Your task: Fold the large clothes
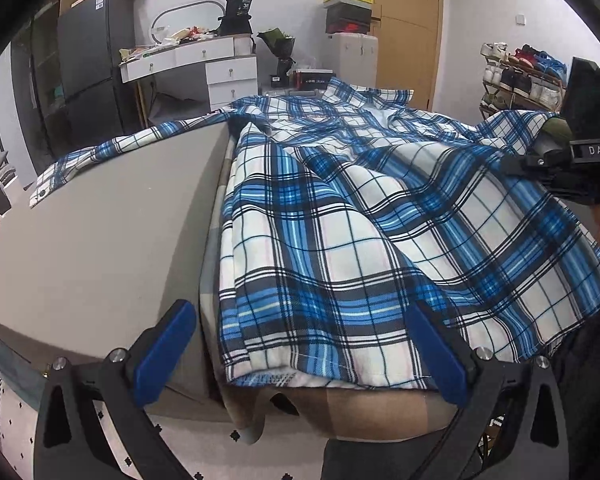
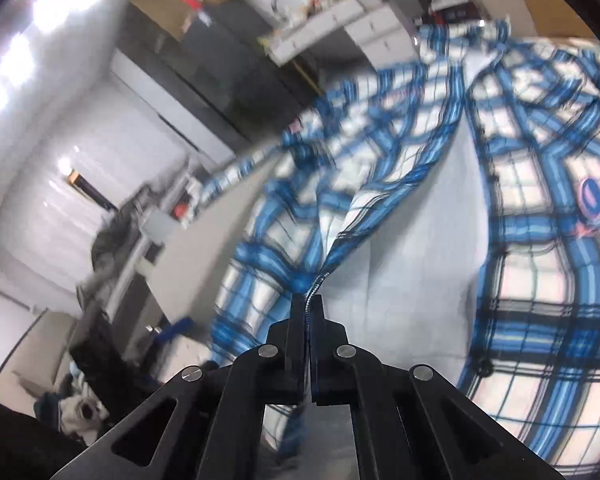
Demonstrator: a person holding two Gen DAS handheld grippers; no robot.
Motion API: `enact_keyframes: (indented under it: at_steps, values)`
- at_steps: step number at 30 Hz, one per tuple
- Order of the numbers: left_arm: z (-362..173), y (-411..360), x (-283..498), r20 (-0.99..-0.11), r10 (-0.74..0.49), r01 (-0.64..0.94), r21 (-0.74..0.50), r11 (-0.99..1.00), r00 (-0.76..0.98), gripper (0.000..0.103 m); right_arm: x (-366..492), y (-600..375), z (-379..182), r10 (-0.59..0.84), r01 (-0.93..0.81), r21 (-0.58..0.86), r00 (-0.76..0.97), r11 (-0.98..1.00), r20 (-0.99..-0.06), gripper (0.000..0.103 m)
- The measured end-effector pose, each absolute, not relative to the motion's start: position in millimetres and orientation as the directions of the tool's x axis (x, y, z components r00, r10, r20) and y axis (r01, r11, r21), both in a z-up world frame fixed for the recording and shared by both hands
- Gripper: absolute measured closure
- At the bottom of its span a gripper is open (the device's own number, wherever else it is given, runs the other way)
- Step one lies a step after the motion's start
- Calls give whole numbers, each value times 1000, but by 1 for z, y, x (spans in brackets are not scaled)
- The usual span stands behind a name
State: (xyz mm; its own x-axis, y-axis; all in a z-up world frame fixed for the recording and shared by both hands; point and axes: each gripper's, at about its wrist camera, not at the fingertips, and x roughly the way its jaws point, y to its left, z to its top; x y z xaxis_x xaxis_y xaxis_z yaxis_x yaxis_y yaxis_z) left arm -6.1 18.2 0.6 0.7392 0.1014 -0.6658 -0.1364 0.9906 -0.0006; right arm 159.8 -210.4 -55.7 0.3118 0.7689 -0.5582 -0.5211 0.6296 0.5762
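The blue, white and black plaid flannel shirt [image 1: 340, 208] lies spread over the grey flat desk [image 1: 100, 232], its body towards the right half, one sleeve trailing off to the far left edge and its hem hanging slightly over the near edge. It looks soft, limp and light: it will drape and wrinkle rather than hold a shape, and the brushed cloth should not slip from closed pads. Hems, side seams and cuffs, where the cloth is doubled, seem the safest places to pinch, with two spaced holds to keep a fold line straight.

The left wrist view shows the whole layout, with the left hand-held gripper [image 1: 304, 356] hovering at the near hem, its blue pads spread wide with nothing between them. It also shows the right hand-held gripper [image 1: 516, 168] at the shirt's right side, though not its jaws.

The right wrist view supplies that: the right hand-held gripper [image 2: 309, 300] is clamped fully on a gathered edge of the shirt [image 2: 380, 200], cloth fanning away from the pinch. This view is blurred, but it reveals the pale inner lining.
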Motion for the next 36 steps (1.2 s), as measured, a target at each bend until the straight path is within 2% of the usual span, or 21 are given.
enact_keyframes:
  at_steps: [2,5,6,12,17,19,22,23,24,26,27,28,29,30,36]
  values:
    - [1,18,-7,-669,113,-140,13,990,734,1,166,-228,-63,715,-434,571,358,697,-600,102]
    - [-2,16,-9,-680,132,-139,44,989,721,1,175,-241,-84,499,-288,410,407,865,-765,102]
    - [-2,17,-10,-686,136,-137,53,989,715,1,176,-243,-89,488,-265,413,393,871,-779,102]
    - [-12,15,-13,-730,136,-135,61,989,670,1,167,-232,-82,541,-328,440,353,836,-764,99]
    - [-15,14,0,-749,118,-163,13,986,652,1,166,-226,-90,535,-334,438,303,835,-788,98]
    - [-15,12,6,-750,111,-168,0,986,652,1,168,-223,-96,541,-321,453,283,832,-792,88]
    - [-17,5,18,-752,129,-173,20,985,647,2,167,-230,-96,538,-309,454,291,836,-791,77]
    - [-18,3,21,-757,138,-171,35,985,639,9,168,-232,-96,540,-307,458,291,834,-790,77]
    - [-21,-1,24,-763,162,-174,65,983,626,22,168,-232,-96,542,-305,461,288,833,-790,77]
    - [-21,-5,26,-755,185,-178,92,980,630,33,169,-232,-97,540,-303,460,286,834,-791,77]
    - [-21,-7,26,-754,173,-167,85,982,633,50,169,-231,-97,539,-305,458,286,835,-792,77]
    - [-20,-8,26,-755,169,-159,87,983,633,63,169,-231,-97,539,-306,457,287,835,-792,77]
    - [-19,-10,26,-754,180,-157,103,982,632,91,168,-235,-96,539,-307,456,287,835,-792,77]
    - [-20,-11,25,-756,205,-160,134,978,621,103,168,-234,-96,538,-308,455,287,835,-793,77]
    - [-15,5,1,-772,224,-181,143,973,595,103,166,-233,-94,538,-316,451,296,835,-789,76]
